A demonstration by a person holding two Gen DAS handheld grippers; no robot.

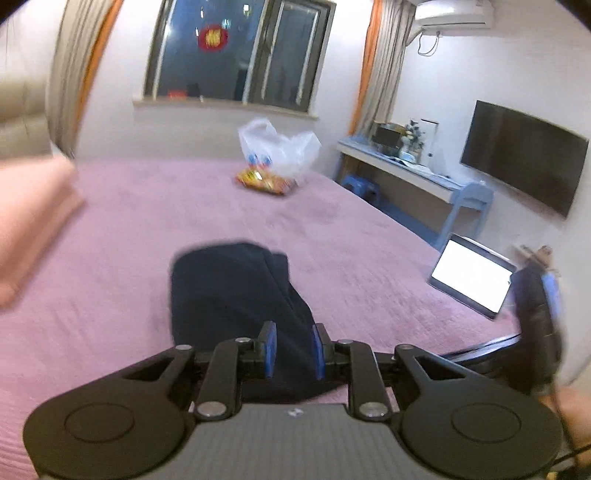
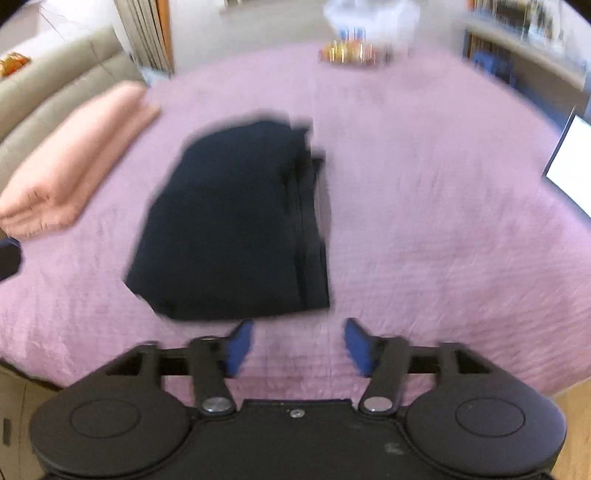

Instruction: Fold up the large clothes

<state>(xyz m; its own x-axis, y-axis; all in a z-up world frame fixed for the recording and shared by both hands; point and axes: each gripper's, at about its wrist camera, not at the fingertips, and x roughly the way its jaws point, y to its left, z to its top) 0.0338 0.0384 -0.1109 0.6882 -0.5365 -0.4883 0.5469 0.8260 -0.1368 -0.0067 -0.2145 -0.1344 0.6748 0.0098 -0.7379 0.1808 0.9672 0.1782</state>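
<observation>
A dark navy garment (image 2: 236,221) lies folded into a compact block on the pink bed (image 2: 424,221). The right hand-held gripper (image 2: 297,345) is spread wide and empty; the left hand-held gripper (image 1: 290,350) is narrowed over the cloth, grip uncertain. Folding seems nearly finished; smoothing or setting aside is likely needed.

You're in a home bedroom: bed (image 1: 155,206), curtained window (image 1: 236,51), wall TV (image 1: 524,158), desk (image 1: 413,173), air conditioner (image 1: 454,14).
</observation>
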